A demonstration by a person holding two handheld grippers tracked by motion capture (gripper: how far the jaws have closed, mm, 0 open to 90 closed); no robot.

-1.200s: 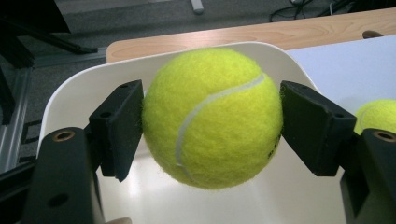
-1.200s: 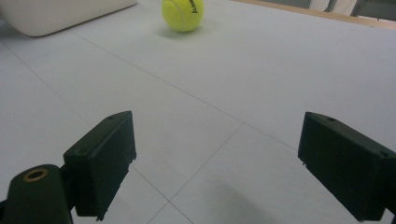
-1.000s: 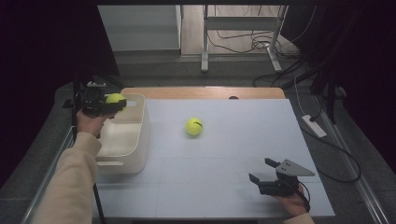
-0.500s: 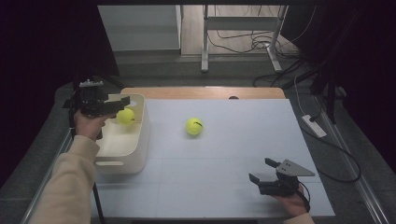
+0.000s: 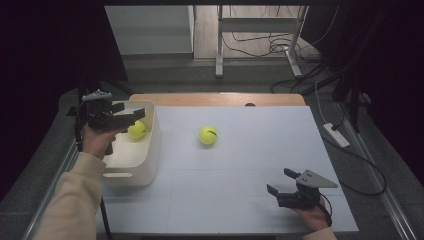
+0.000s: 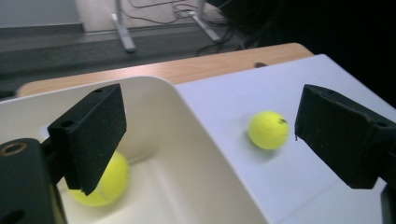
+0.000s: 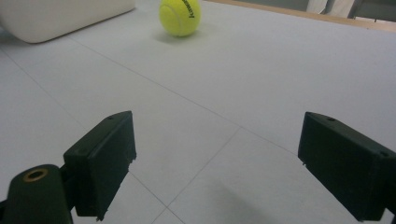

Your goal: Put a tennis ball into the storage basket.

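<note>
Ball one point(image 5: 136, 130) lay inside the white bin point(image 5: 131, 172) at the table's left edge, so half done by my read. Left gripper point(image 5: 131, 116) hung over the bin w/ jaws apart, empty. Second ball point(image 5: 208, 135) sat mid-table, not yet binned. Right gripper point(image 5: 281, 183) rested near the front right corner, jaws spread, holding nothing.

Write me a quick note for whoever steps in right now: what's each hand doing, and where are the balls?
Left hand-held gripper: open, held over the bin, holding nothing.
Right hand-held gripper: open, low over the table's near right part, holding nothing.
Done: one ball lies in the bin.
Left: the second ball sits mid-table, untouched; it likely goes in the bin next.
</note>
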